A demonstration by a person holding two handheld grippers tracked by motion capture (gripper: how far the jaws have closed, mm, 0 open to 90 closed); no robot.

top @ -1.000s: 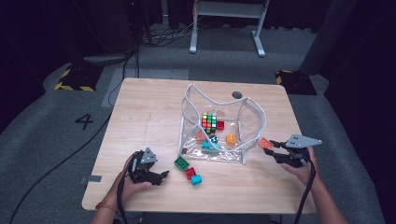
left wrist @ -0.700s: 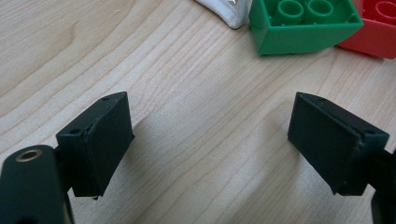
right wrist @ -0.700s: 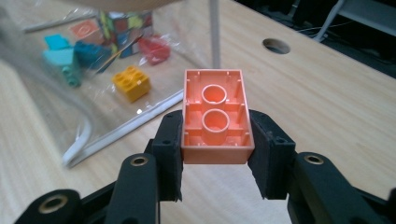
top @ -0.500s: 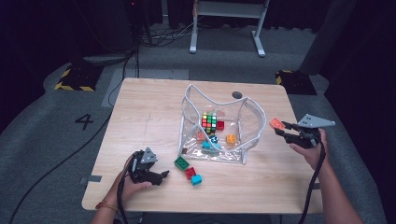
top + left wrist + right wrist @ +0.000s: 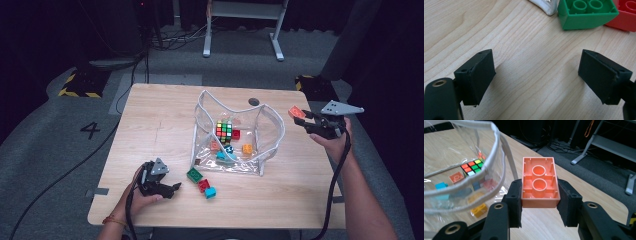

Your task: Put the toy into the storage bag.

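Right hand-held gripper (image 5: 300,120) is up off the bench (image 5: 160,130), out past the right rim of the clear bag (image 5: 272,135). Jaws are clamped on an orange brick (image 5: 540,182), hollow underside facing the gripper camera, pads pressed on its two long sides. In the high view the brick sits at the gripper tip, level with the bag's upper edge and just outside it.

Left hand-held gripper (image 5: 172,188) is low at the near-left of the bench, jaws spread wide with nothing between them, only bare wood under the gap. Green brick (image 5: 587,13) lies just ahead of it, studs up, touching a red brick (image 5: 626,15) on its far side. A small cyan brick (image 5: 210,192) sits beside those two, near the bench's front.

Bag stands open in the middle of the bench, white-piped rim upright. Inside: a puzzle cube (image 5: 224,129) toward the back, plus several small bricks in red, orange, yellow and blue on the bag floor. Can't tell exact count through the plastic.

Dark round spot (image 5: 254,101) on the bench behind the bag.
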